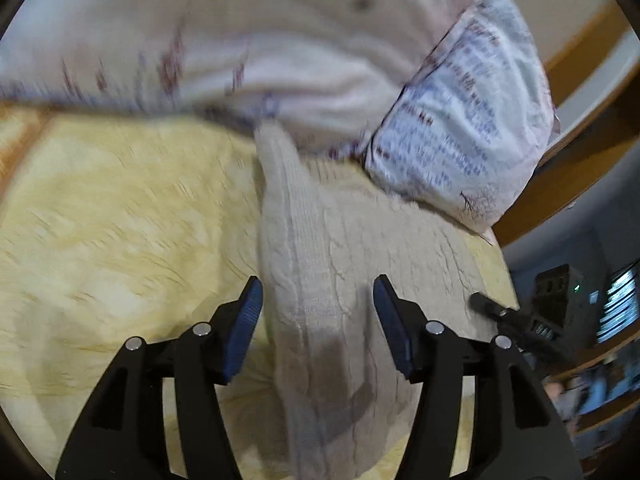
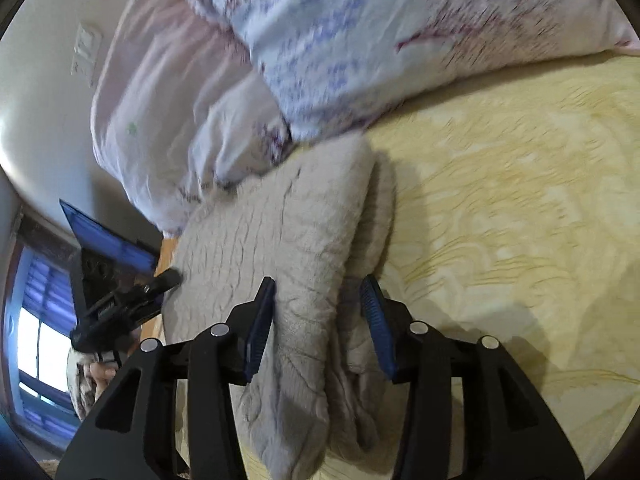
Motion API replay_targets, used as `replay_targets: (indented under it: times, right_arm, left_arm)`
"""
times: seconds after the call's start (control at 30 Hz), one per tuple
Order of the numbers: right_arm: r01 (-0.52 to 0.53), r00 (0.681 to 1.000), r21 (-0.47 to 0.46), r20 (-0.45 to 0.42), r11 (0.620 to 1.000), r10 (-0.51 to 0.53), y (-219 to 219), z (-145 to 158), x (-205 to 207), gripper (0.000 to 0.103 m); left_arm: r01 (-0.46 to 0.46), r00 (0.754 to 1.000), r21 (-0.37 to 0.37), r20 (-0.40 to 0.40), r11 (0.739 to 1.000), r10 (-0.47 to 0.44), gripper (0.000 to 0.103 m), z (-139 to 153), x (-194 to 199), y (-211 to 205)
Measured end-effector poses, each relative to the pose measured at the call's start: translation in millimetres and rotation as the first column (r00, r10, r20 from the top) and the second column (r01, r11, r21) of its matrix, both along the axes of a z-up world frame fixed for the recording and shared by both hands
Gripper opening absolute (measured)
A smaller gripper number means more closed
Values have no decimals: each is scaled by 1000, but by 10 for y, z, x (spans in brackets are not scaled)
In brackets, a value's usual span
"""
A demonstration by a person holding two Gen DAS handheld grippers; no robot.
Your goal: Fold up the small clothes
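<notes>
A beige cable-knit garment (image 1: 332, 280) lies folded on the yellow bedspread (image 1: 120, 220). My left gripper (image 1: 318, 296) is open just above it, the blue pads on either side of its thick folded edge, not touching. In the right wrist view the same garment (image 2: 288, 240) lies bunched with a rolled part at its right side. My right gripper (image 2: 318, 300) is open over its near end, pads apart on both sides of the folds. The right gripper also shows in the left wrist view (image 1: 516, 322), and the left gripper in the right wrist view (image 2: 132, 300).
A pillow with blue and red print (image 1: 464, 120) and a pale pink quilt (image 1: 240, 40) lie against the garment's far end. A wooden bed frame (image 1: 580, 148) and shelves (image 1: 592, 340) are at the right. A window (image 2: 36, 320) shows at the left.
</notes>
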State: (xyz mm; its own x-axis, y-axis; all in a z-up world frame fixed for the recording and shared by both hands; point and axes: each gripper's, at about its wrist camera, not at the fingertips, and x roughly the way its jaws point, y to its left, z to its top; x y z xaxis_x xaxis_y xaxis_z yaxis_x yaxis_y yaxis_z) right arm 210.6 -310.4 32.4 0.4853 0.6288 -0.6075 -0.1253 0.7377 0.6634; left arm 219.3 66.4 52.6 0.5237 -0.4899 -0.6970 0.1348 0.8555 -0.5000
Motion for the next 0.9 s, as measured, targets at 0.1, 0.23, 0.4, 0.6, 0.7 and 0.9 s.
replay_targets:
  times: [0.1, 0.23, 0.4, 0.6, 0.7, 0.9]
  right_arm:
    - [23, 999, -10, 25, 1000, -23, -13, 50, -23, 46]
    - [-31, 998, -63, 46, 998, 34, 168, 31, -57, 27]
    - [68, 997, -114, 56, 991, -62, 48, 27, -40, 9]
    - [70, 996, -164, 62, 984, -61, 95, 50, -93, 24]
    - [81, 986, -213, 160, 974, -48, 140, 240, -351, 43]
    - [-3, 956, -268, 281, 964, 81, 359, 400, -772, 43]
  left_arm:
    - [16, 992, 105, 121, 994, -29, 61, 236, -250, -128]
    - [114, 969, 220, 193, 969, -158, 67, 358, -532, -422]
    - [160, 960, 299, 176, 941, -219, 68, 279, -606, -674]
    - [119, 956, 456, 186, 882, -226, 76, 145, -696, -813]
    - [104, 960, 462, 185, 881, -211, 78, 127, -743, -800]
    - [37, 975, 477, 174, 878, -136, 80, 102, -829, -695]
